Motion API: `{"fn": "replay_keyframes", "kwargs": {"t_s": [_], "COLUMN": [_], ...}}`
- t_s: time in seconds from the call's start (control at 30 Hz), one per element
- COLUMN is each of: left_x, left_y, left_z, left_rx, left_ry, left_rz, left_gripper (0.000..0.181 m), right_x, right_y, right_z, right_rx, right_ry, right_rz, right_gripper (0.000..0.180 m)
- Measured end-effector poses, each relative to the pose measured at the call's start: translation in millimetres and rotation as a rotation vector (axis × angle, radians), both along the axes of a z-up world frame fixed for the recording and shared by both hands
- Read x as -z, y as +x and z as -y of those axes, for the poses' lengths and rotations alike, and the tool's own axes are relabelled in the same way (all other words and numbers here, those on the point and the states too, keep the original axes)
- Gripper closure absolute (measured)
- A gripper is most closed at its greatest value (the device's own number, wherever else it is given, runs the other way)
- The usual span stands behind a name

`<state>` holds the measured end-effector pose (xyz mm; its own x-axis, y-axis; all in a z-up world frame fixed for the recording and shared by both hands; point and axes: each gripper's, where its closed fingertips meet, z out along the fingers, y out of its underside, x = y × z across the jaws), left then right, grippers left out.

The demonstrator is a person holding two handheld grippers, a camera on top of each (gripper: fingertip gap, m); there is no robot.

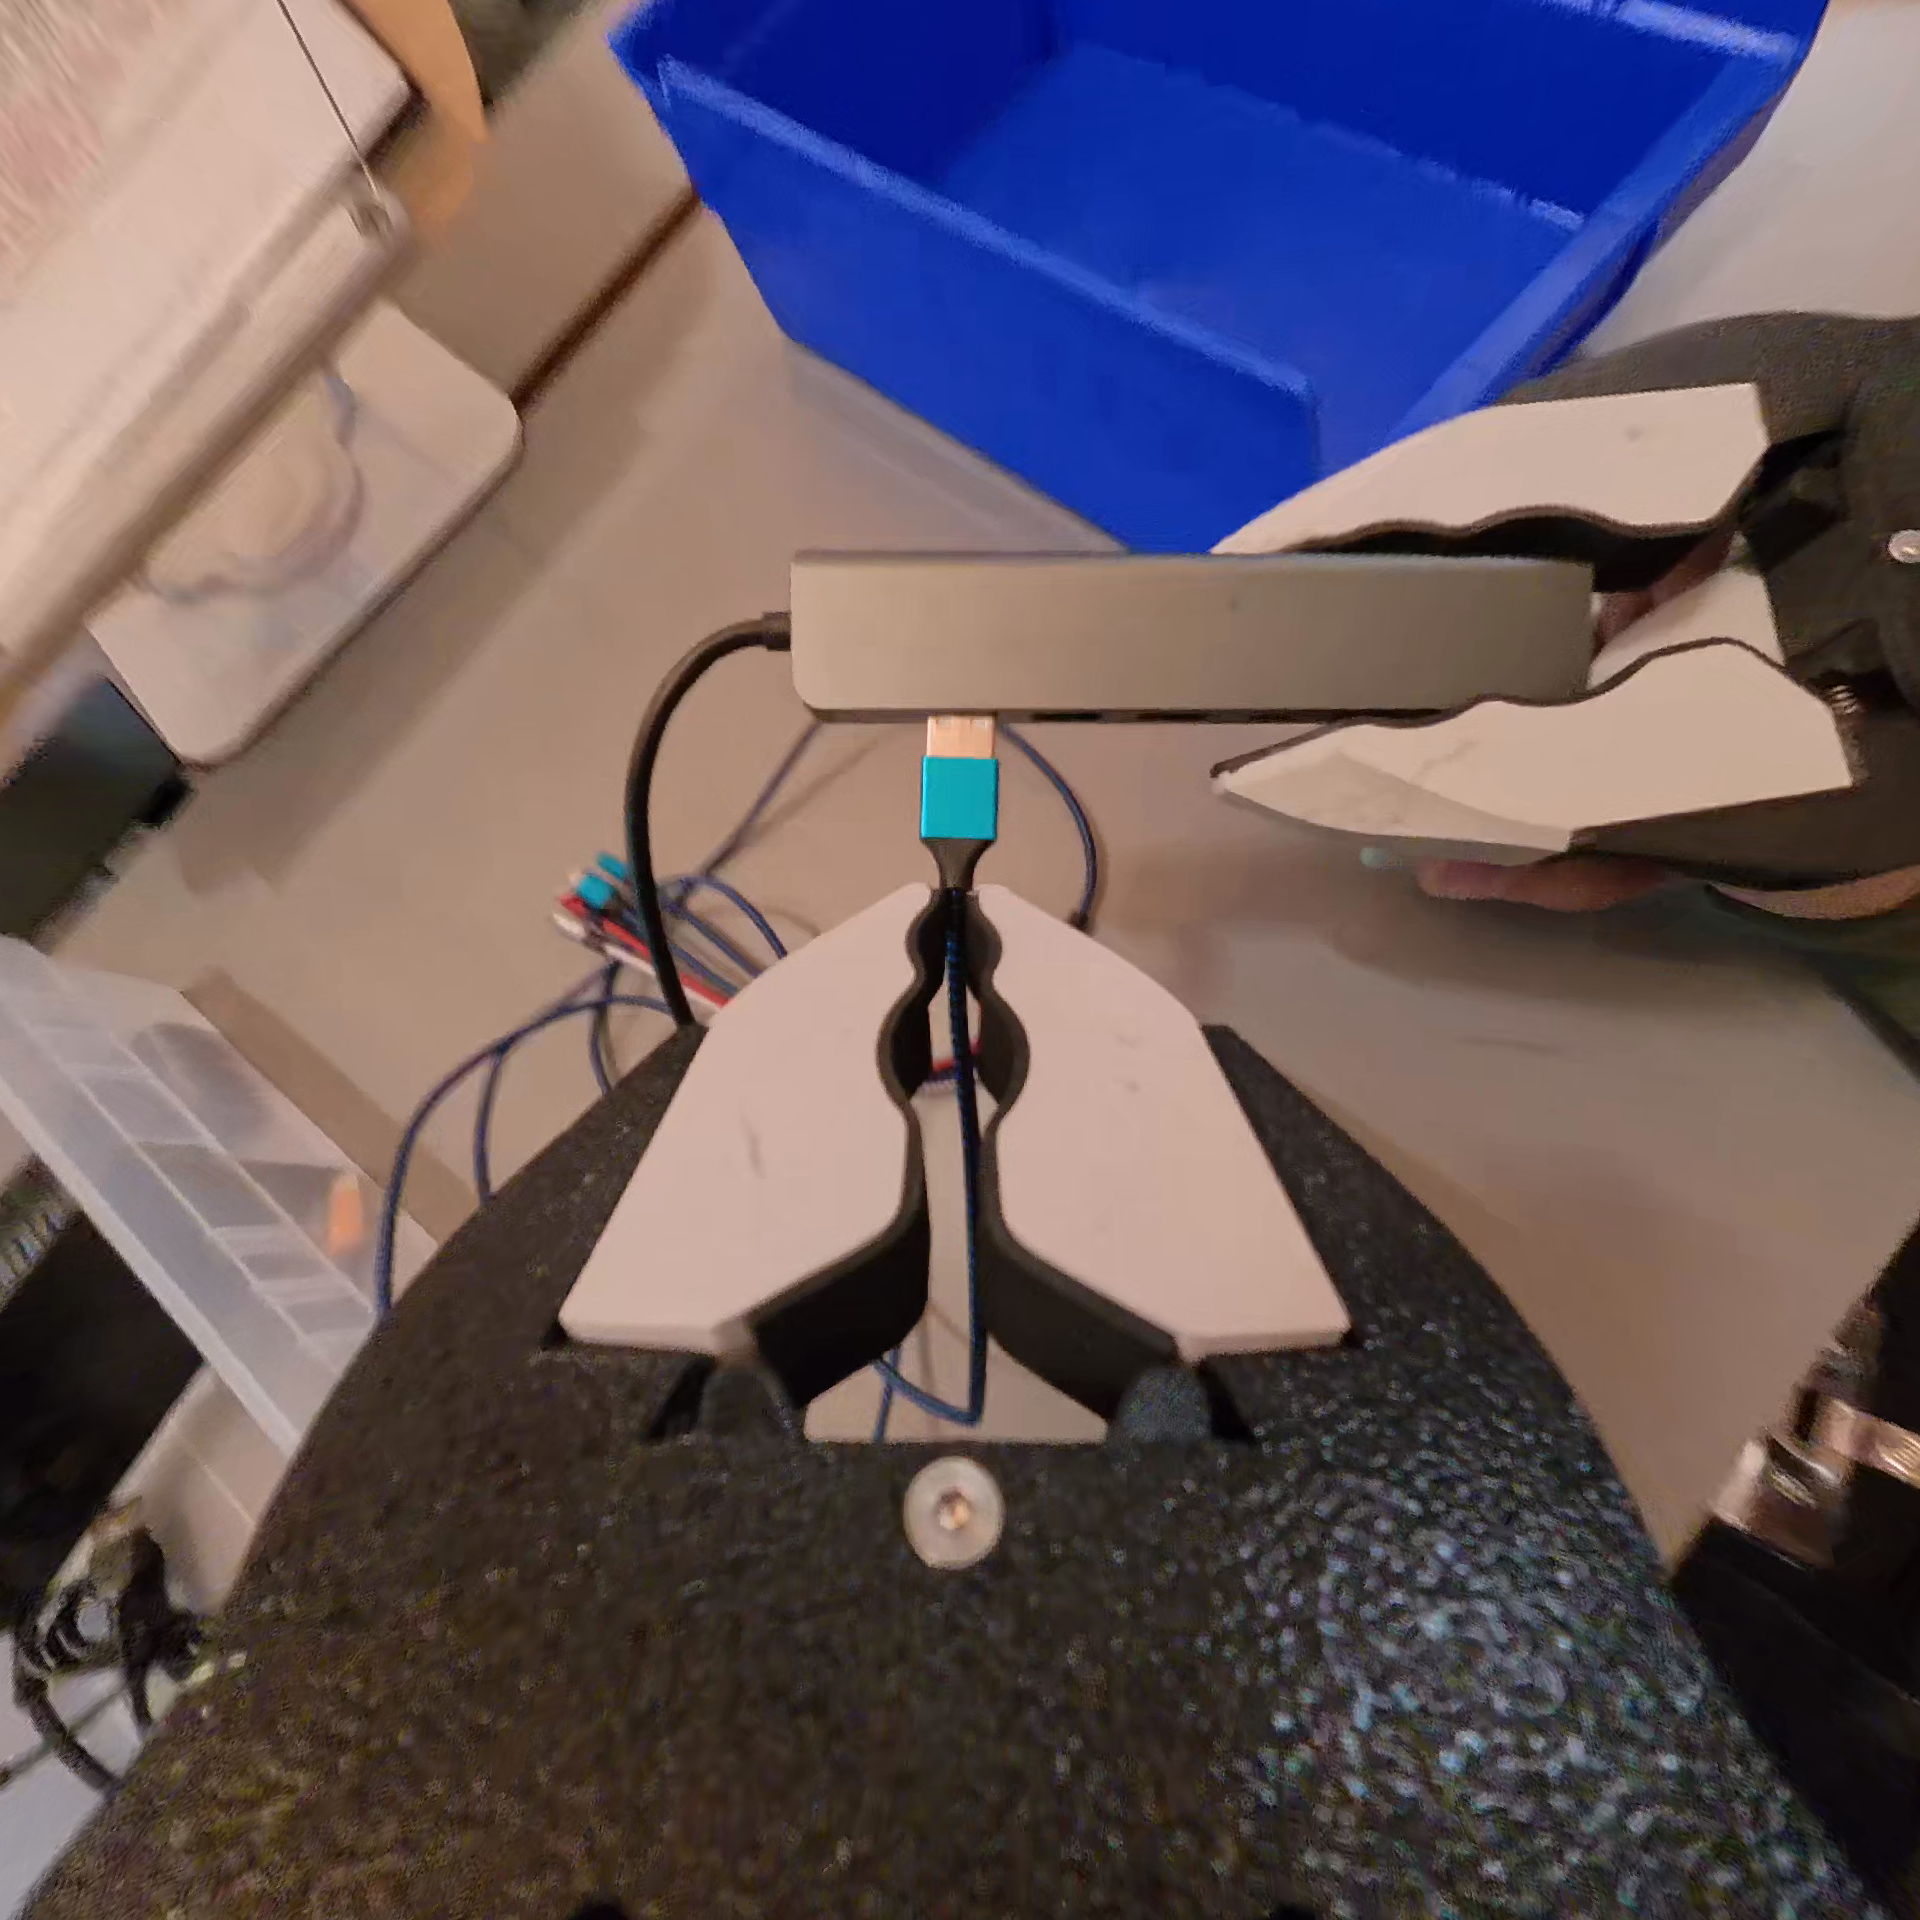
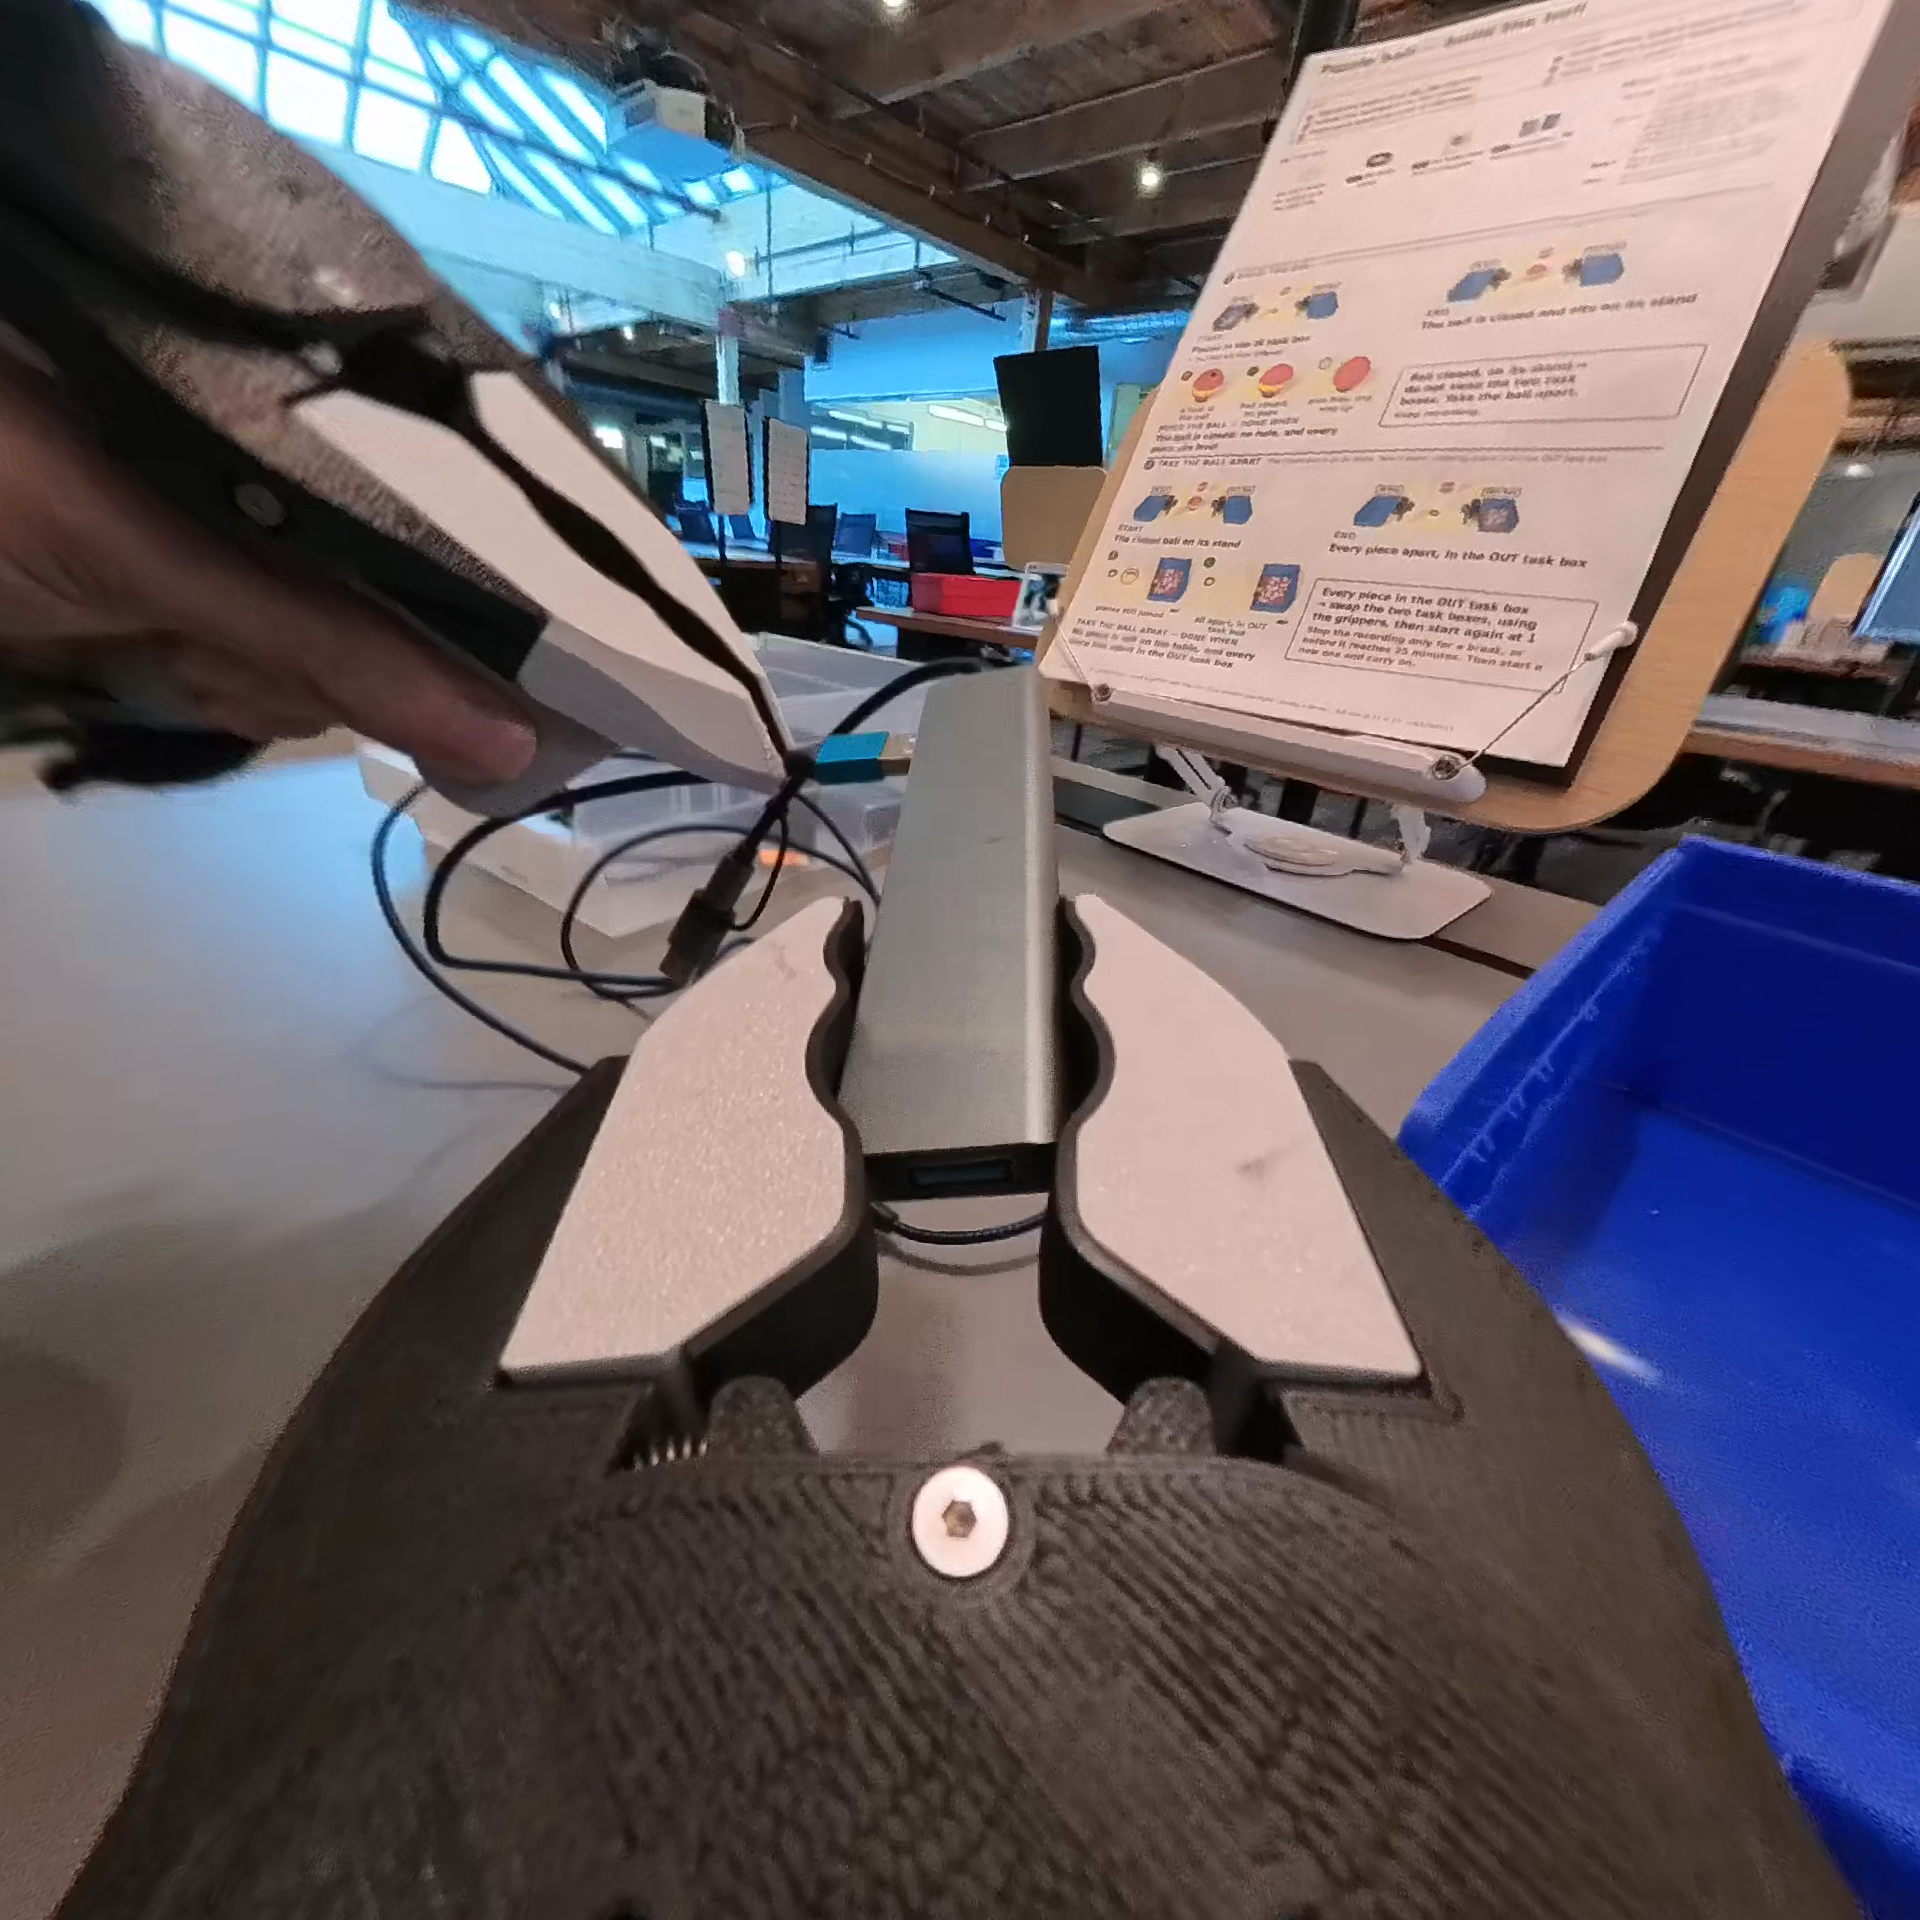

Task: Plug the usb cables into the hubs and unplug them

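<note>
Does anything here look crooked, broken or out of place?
Only one thing: the teal USB plug sits partway into the grey hub, its metal tip still showing. On the table, loose cables lie tangled. Nothing looks damaged.

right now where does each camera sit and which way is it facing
Left wrist view: sits on the left gripper, looking along its fingers over the table; the jaws pinch the blue braided cable behind its teal metal usb plug, which meets the flat grey metal hub.
Right wrist view: sits on the right gripper, looking along the hub towards a paper sheet on a stand; a hand shows.
Shared: hub, plug, both grippers, blue plastic bin.
</note>
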<state>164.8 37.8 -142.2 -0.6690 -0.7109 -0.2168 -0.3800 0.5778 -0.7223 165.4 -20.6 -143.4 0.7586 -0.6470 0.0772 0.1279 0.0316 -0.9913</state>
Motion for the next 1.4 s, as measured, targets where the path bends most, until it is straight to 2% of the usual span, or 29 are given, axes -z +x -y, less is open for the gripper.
{"fn": "replay_keyframes", "kwargs": {"t_s": [0.03, 0.23, 0.33, 0.5, 0.57, 0.87, 1.07, 1.13, 1.4], "left_x": [-5.5, -18.3, -19.2, -21.4, -22.5, -17.6, -19.0, -15.0, -13.2], "left_y": [2.3, 7.9, 6.2, 9.9, 7.4, 10.7, 11.7, 13.7, 12.4], "left_z": [2.5, 17.1, 22.3, 21.5, 25.1, 23.0, 23.5, 20.0, 18.0], "left_rx": [0.011, 0.087, 0.110, 0.078, 0.111, 0.093, 0.113, 0.118, 0.120], "left_ry": [-0.021, -0.168, -0.253, -0.303, -0.320, -0.370, -0.348, -0.282, -0.299], "left_rz": [0.061, 0.363, 0.449, 0.497, 0.492, 0.476, 0.496, 0.488, 0.491], "left_gripper": [0.179, 0.178, 0.171, 0.155, 0.166, 0.168, 0.168, 0.168, 0.168], "right_x": [-2.1, -9.5, -10.8, -11.6, -11.3, -11.2, -11.0, -8.5, -8.3], "right_y": [-0.1, 2.3, 2.9, 2.8, 1.7, -1.9, -2.6, -2.0, -3.0], "right_z": [1.8, 11.2, 13.7, 14.7, 12.6, 7.3, 4.7, 1.2, -0.4], "right_rx": [-0.013, -0.011, -0.005, -0.012, -0.022, -0.069, -0.062, -0.041, -0.056], "right_ry": [0.043, 0.175, 0.192, 0.204, 0.192, 0.179, 0.161, 0.113, 0.105], "right_rz": [-0.023, -0.063, -0.062, -0.062, -0.058, -0.054, -0.041, -0.025, -0.020], "right_gripper": [0.144, 0.144, 0.144, 0.144, 0.144, 0.144, 0.144, 0.144, 0.144]}}
